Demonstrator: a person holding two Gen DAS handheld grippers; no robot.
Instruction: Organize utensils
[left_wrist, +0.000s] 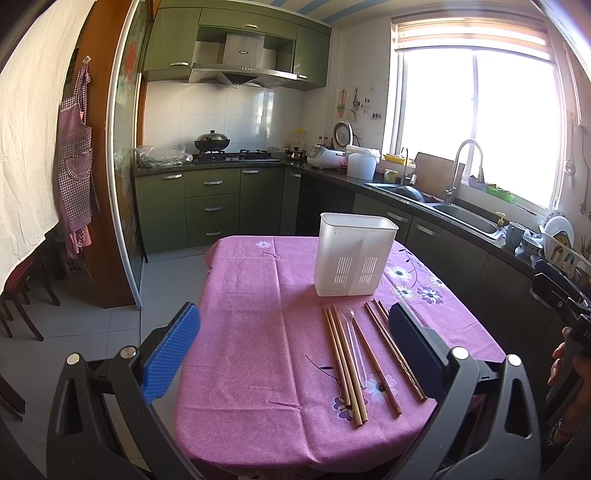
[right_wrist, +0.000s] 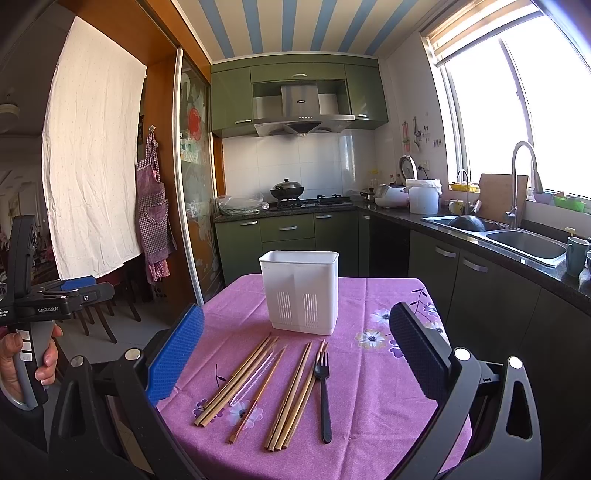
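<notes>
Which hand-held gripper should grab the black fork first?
Right. The right hand-held gripper is open with the black fork lying between its fingers; in the left view the fork is hidden behind the left hand-held gripper's finger.

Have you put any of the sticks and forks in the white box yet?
Not yet. The chopsticks, the clear fork and the black fork all lie on the pink tablecloth in front of the white holder. The left gripper and right gripper are open, holding nothing. Everything is left to do.

A table (right_wrist: 369, 295) in pink floral cloth carries a white holder (right_wrist: 300, 291), chopsticks (right_wrist: 236, 380), a black fork (right_wrist: 323, 391), all ahead of the right tool (right_wrist: 295, 354).
</notes>
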